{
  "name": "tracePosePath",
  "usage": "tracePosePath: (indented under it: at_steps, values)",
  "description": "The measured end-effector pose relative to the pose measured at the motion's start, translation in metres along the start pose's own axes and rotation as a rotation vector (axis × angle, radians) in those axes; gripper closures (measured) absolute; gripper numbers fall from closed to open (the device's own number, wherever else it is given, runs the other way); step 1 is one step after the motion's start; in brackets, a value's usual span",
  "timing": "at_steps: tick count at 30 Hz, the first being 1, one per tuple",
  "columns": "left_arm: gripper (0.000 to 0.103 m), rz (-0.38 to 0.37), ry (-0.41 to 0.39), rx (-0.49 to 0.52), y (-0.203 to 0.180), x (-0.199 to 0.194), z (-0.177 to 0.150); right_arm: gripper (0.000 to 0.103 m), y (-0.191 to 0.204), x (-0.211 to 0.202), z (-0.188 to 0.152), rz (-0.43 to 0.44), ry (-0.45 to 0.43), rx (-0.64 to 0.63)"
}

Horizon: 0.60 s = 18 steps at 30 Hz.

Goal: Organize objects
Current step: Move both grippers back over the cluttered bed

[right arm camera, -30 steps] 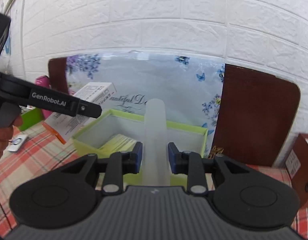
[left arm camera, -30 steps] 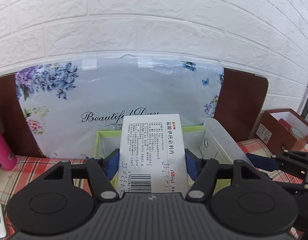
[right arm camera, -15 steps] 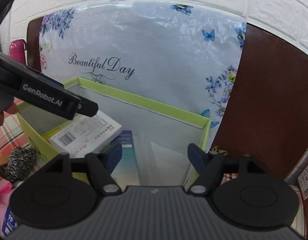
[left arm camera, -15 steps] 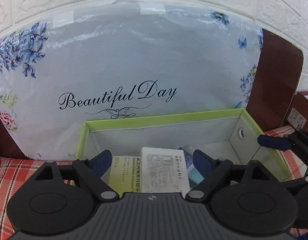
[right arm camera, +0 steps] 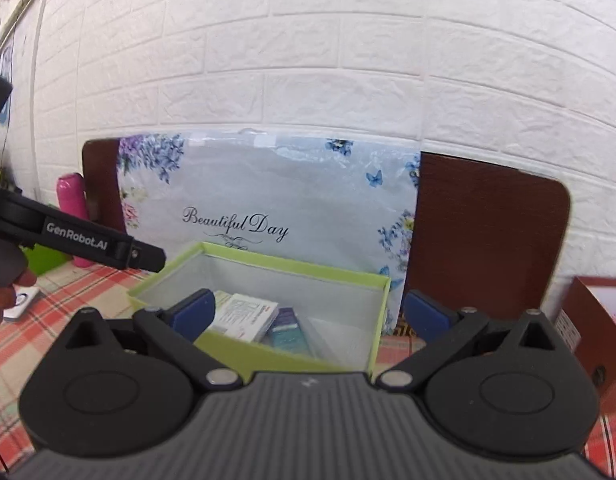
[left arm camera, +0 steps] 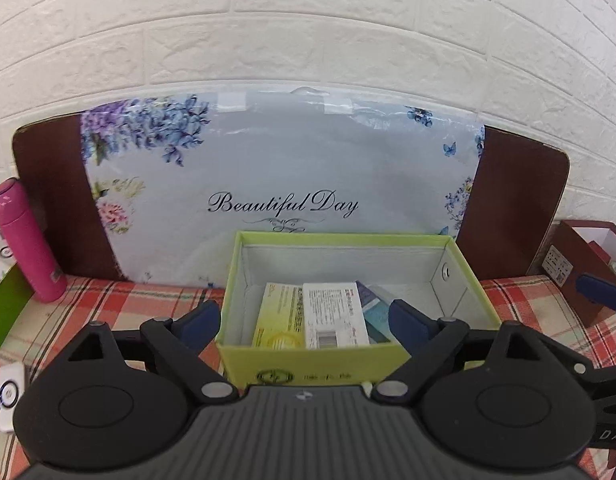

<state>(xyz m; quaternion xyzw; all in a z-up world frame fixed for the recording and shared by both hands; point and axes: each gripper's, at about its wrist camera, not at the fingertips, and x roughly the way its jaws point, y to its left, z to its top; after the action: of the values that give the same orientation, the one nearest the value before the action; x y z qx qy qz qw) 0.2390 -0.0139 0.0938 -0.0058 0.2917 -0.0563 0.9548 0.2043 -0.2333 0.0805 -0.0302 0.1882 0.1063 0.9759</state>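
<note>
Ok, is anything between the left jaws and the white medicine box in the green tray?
Only the green tray's near wall. The left gripper is open and empty, its jaws opening on either side of that wall, and the white medicine box lies flat behind it between a yellow box and a teal one.

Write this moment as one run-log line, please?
left hand-held gripper: opening, nothing between jaws | right hand-held gripper: opening, nothing between jaws | green box: holds white carton, yellow carton, teal carton
</note>
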Motion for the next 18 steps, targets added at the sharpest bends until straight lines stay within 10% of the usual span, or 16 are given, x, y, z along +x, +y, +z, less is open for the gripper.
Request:
tracePosePath:
  at_steps: [18]
  values:
    - [0.008, 0.02, 0.089, -0.047, -0.003, -0.09, -0.128, 0.0, 0.039, -0.117, -0.11, -0.043, 0.122, 0.145]
